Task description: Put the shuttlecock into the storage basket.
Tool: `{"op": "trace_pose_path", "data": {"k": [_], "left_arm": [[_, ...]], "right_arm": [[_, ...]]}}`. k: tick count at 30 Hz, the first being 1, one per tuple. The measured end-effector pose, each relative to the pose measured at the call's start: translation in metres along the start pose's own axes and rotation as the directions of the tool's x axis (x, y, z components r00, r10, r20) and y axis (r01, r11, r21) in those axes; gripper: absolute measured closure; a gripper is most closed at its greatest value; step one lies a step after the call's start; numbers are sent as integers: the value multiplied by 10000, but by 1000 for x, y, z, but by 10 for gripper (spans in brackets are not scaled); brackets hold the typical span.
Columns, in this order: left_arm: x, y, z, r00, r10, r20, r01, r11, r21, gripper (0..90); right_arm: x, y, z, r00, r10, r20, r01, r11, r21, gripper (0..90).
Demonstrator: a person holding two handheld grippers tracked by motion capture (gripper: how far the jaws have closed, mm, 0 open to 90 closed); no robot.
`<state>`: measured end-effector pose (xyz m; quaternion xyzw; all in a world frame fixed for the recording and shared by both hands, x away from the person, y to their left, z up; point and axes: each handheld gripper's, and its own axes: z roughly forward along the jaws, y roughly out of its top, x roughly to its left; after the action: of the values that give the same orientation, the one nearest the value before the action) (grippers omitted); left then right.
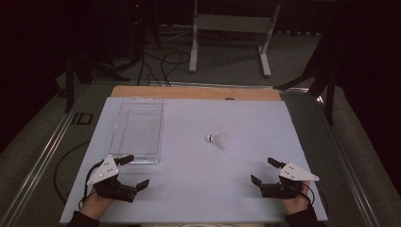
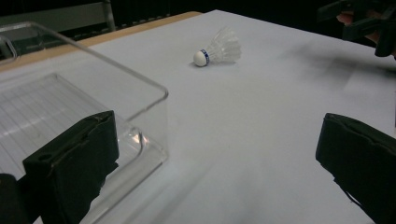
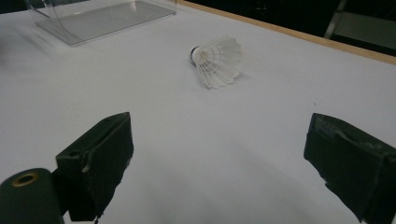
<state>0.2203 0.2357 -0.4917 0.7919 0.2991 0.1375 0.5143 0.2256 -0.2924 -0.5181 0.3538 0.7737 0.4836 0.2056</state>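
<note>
Two grippers, one shuttlecock, one clear tray, all on a white-covered counter (image 1: 189, 189).

Item 1, shuttlecock (image 1: 218, 139): lies on its side a little right of the counter's middle, cork end toward the left edge, feather skirt toward the right edge. Touches nothing; well apart from both grippers.

Item 2, clear tray (image 1: 137, 130): empty, lengthwise near the far-left corner, its near end just beside the left gripper.

Item 3, left gripper (image 1: 130, 171): near the front-left corner, fingers spread wide, holding nothing.

Item 4, right gripper (image 1: 263, 170): near the front-right corner, fingers likewise wide apart and empty; its own view faces the shuttlecock.

Handling note: the likely step is a pick-up of the shuttlecock for the tray. Best closed on the cork or the stem just behind it, since the skirt probably crushes and springs. Approach low along the counter, fingers straddling the cork crosswise, gentle closure.
</note>
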Motion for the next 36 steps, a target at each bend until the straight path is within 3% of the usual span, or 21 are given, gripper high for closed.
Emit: {"op": "trace_pose_path", "data": {"k": [9,13,15,18,22,28,30,36], "left_arm": [[-6,25,2,9964,613,588,-653,9956,677,1],[-8,37,7,9907,1086,823,-1178,9861,1168,1],[-9,43,9,9884,1133,1008,-1257,9839,1273,1],[-10,54,14,9822,1469,1172,-1641,9743,1540,1],[-12,60,18,9782,1616,1302,-1823,9690,1668,1],[-16,69,34,9653,2063,1602,-2403,9416,2357,1],[-17,71,38,9637,2009,1760,-2406,9391,2452,1],[-23,78,49,9497,2225,2204,-2815,9151,2889,1]], "right_arm": [[1,0,0,10000,5,-98,-5,10000,21,83],[1,1,0,9999,3,-150,-3,10000,7,83],[1,1,0,9999,-21,-150,22,10000,21,83],[1,1,1,9998,-16,-185,17,10000,58,84],[1,1,1,9998,-18,-202,20,10000,81,83],[1,1,1,9997,-7,-234,9,10000,76,84],[1,1,1,9997,-14,-244,16,10000,79,84],[2,1,1,9994,-26,-333,30,9999,117,84]]}}
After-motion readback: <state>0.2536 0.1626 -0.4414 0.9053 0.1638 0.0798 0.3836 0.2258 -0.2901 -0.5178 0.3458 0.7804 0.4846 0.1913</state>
